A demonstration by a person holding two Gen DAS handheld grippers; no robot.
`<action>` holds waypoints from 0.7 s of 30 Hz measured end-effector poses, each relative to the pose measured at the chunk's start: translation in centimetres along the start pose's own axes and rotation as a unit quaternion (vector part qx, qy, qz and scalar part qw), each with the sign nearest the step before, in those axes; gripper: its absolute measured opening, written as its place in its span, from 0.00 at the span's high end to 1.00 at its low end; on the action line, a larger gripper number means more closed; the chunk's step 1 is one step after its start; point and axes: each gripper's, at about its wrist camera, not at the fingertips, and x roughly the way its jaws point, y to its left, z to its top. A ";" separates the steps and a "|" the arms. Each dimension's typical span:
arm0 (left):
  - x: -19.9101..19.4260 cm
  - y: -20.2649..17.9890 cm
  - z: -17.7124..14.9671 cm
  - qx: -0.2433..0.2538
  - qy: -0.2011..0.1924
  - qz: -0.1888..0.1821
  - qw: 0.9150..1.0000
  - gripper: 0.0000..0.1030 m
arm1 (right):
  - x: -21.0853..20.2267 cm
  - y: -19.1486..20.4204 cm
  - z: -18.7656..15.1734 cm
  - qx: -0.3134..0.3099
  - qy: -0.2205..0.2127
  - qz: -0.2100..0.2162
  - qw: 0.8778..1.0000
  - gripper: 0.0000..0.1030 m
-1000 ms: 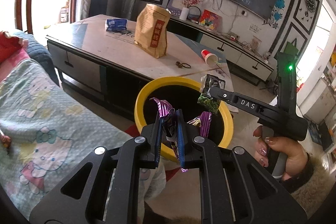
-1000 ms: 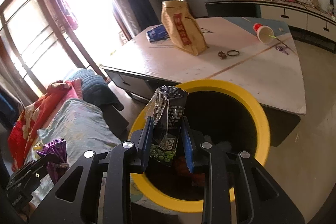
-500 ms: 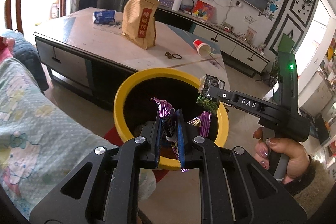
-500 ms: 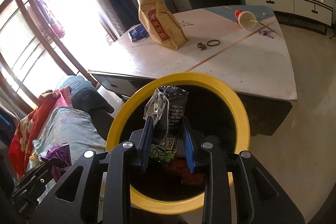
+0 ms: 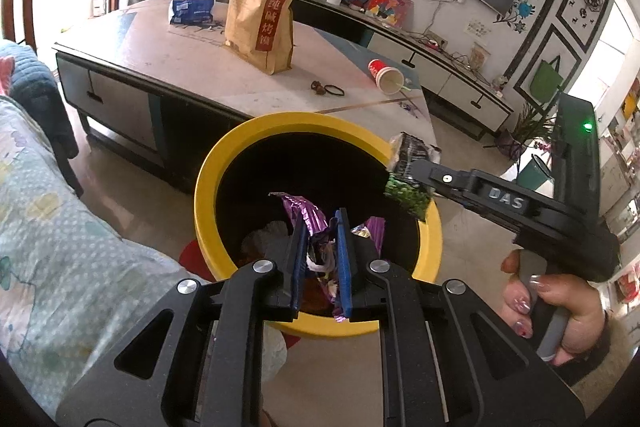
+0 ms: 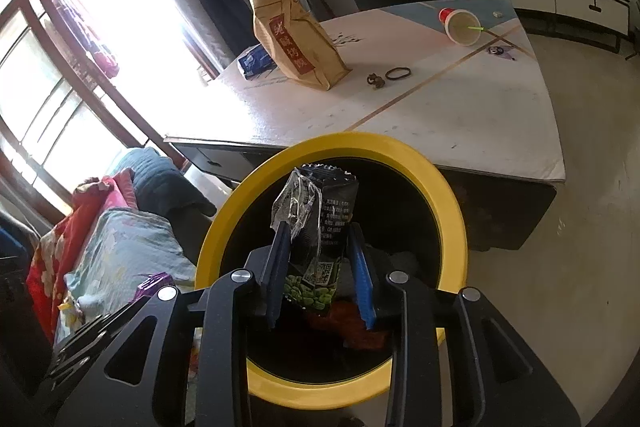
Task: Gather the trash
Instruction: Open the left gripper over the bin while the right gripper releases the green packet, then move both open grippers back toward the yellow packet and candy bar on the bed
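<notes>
A yellow-rimmed black bin (image 5: 280, 119) stands on the floor in front of the coffee table, with trash in its bottom. My left gripper (image 5: 322, 227) is shut on a crumpled purple wrapper (image 5: 304, 215) and hangs over the bin's near side. My right gripper (image 6: 320, 239) is shut on a black and green pea packet (image 6: 320, 211), held upright above the bin's opening (image 6: 360, 139). In the left wrist view the same packet (image 5: 408, 193) sits at the bin's right rim, at the tip of the right gripper (image 5: 404, 179). The purple wrapper (image 6: 154, 281) shows at the lower left of the right wrist view.
The coffee table (image 5: 180, 67) behind the bin holds a brown paper bag (image 5: 260, 19), a blue packet (image 5: 190, 11), a tipped red cup (image 5: 384, 75) and a hair tie (image 5: 334, 90). A blanketed sofa (image 5: 60, 227) lies left. A hand (image 5: 560, 303) grips the right tool.
Both grippers have moved forward and now hang further over the bin's opening, each still holding its piece of trash. The bin fills more of both views.
</notes>
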 end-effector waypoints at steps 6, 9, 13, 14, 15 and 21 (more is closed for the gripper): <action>-0.6 0.6 0.2 -0.013 -0.015 0.005 1.000 0.49 | -0.6 0.0 0.3 0.004 -0.011 0.002 1.000 0.54; -1.4 1.1 0.1 -0.024 -0.024 0.009 0.999 0.32 | -0.7 0.3 0.3 0.000 -0.012 0.000 1.000 0.49; -2.7 1.6 -0.1 -0.034 -0.037 0.013 0.999 0.16 | -1.0 1.2 0.1 -0.016 -0.021 -0.008 1.000 0.43; -3.0 1.6 -0.2 -0.035 -0.041 0.016 0.998 0.12 | -1.1 1.4 0.1 -0.020 -0.023 -0.011 0.999 0.40; -3.3 1.7 -0.3 -0.038 -0.044 0.017 0.998 0.12 | -1.3 1.9 0.1 -0.029 -0.028 -0.015 0.999 0.39; -5.6 2.5 -0.8 -0.051 -0.060 0.032 0.996 0.11 | -2.6 4.9 -0.4 -0.081 -0.054 -0.018 0.995 0.35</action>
